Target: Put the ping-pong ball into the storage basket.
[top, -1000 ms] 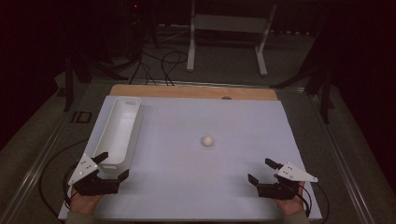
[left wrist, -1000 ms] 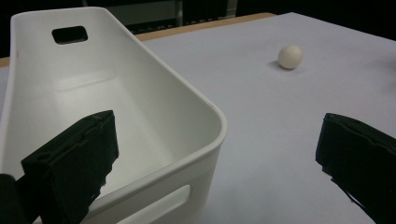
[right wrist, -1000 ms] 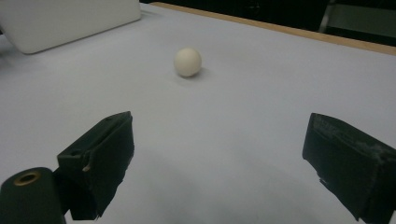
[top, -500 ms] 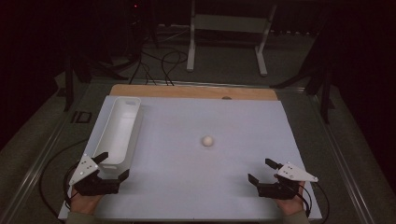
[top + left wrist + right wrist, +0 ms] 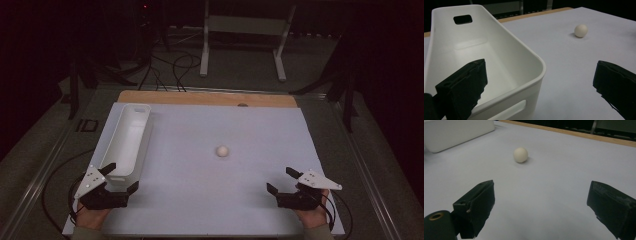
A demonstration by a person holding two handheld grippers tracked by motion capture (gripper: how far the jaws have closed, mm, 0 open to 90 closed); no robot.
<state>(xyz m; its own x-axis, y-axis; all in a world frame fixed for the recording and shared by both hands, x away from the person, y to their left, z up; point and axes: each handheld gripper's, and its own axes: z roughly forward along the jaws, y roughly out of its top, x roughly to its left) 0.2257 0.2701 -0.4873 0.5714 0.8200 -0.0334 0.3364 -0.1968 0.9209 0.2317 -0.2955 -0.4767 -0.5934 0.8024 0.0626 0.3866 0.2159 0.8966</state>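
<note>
Near the middle of the white surface [image 5: 200,200] sits the ball [image 5: 222,150], untouched, while I hold my left hand-held gripper [image 5: 122,179] and right hand-held gripper [image 5: 281,180] wide open and empty, so I judge the reach unstarted, toward the left bin [image 5: 125,142]

A small off-white ball [image 5: 222,150] lies alone on the pale table top, mid-table. A long white bin [image 5: 126,140], empty and upright with handle slots in its ends, stands well left of it
</note>
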